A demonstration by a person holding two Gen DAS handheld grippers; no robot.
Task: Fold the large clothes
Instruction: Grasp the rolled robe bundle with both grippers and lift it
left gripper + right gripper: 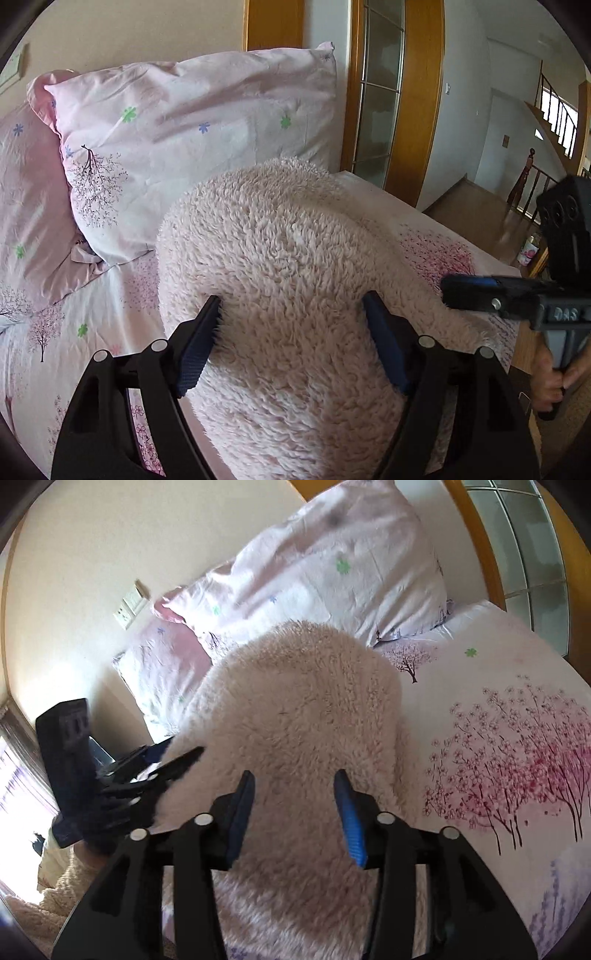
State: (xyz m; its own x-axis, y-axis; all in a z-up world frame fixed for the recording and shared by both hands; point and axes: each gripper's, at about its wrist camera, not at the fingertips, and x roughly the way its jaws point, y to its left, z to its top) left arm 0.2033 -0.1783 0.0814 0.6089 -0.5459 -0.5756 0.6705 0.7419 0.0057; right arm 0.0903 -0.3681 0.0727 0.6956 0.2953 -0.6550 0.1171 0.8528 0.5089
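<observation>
Left tongs (291, 314) pinch the fluffy pink garment (280, 258) heaped on the bed (96, 302), pillows (192, 122) behind, open floor rightward. Right tongs (293, 790) stand spread astride the garment (303, 701); bare sheet (498, 720) lies right.

Two hand-held grippers of matte black plastic are seen. On the left gripper (291, 306), each angular black finger is lined with a dark blue, finely textured pad (194, 354), and round silver pivot pins (159, 345) are set behind the pads. The right gripper (294, 777) is built alike, with brighter blue ribbed pads (352, 827) and matching silver pins (385, 818). In the left wrist view, a boxy black camera housing (569, 236) is mounted above the right gripper's body, and a grey handle is gripped by a bare hand (554, 380) below it.
</observation>
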